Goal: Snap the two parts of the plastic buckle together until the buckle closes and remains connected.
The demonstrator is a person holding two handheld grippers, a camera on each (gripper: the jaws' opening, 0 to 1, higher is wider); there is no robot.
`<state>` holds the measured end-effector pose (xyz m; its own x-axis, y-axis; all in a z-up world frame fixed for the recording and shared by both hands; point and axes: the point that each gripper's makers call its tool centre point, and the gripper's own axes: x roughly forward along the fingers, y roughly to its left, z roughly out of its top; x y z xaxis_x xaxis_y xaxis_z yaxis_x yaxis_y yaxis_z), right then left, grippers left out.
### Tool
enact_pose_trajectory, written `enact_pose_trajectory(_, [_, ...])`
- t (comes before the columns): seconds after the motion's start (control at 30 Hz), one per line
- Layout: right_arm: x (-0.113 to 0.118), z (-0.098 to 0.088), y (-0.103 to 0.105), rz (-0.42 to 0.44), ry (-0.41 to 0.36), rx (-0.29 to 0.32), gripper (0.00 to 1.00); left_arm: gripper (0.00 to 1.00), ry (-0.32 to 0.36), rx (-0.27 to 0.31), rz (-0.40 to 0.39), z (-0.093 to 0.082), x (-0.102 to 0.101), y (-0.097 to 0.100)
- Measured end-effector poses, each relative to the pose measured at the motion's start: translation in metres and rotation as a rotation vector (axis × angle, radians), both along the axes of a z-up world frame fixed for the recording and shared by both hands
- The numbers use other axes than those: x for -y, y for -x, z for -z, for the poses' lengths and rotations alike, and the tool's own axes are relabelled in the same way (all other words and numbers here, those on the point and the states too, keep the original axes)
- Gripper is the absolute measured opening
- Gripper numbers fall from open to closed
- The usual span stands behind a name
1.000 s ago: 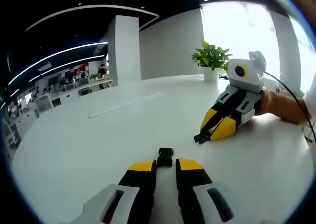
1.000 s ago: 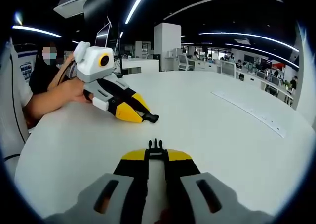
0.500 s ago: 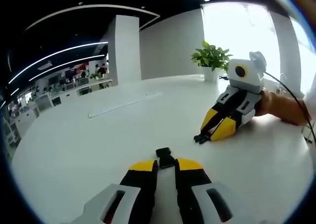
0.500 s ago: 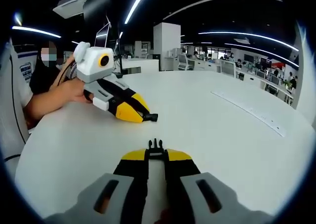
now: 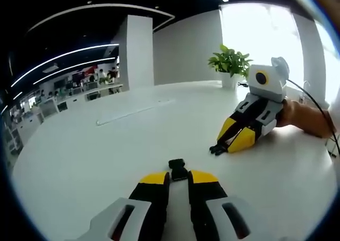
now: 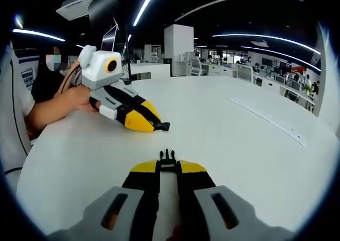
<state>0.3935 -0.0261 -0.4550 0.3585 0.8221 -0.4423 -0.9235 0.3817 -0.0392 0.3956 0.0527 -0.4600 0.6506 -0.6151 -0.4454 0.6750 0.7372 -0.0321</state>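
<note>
Black socket half [image 5: 178,169] pinched by left gripper [image 5: 178,178]; pronged half [image 6: 167,159] pinched by right gripper [image 6: 168,170], apart above white table [image 6: 239,140].

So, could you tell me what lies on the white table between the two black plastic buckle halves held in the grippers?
Nothing: in the left gripper view, bare white table separates the socket half from the pronged half.
</note>
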Motion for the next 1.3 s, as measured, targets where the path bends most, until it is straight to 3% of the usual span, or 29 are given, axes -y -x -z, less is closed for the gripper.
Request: enact_pose_trajectory(1.3, [0.0008,-0.0004,0.0006,0.015,0.004,0.002,0.13,0.12,-0.023,0.017,-0.022,-0.0011,-0.0006,0.0007])
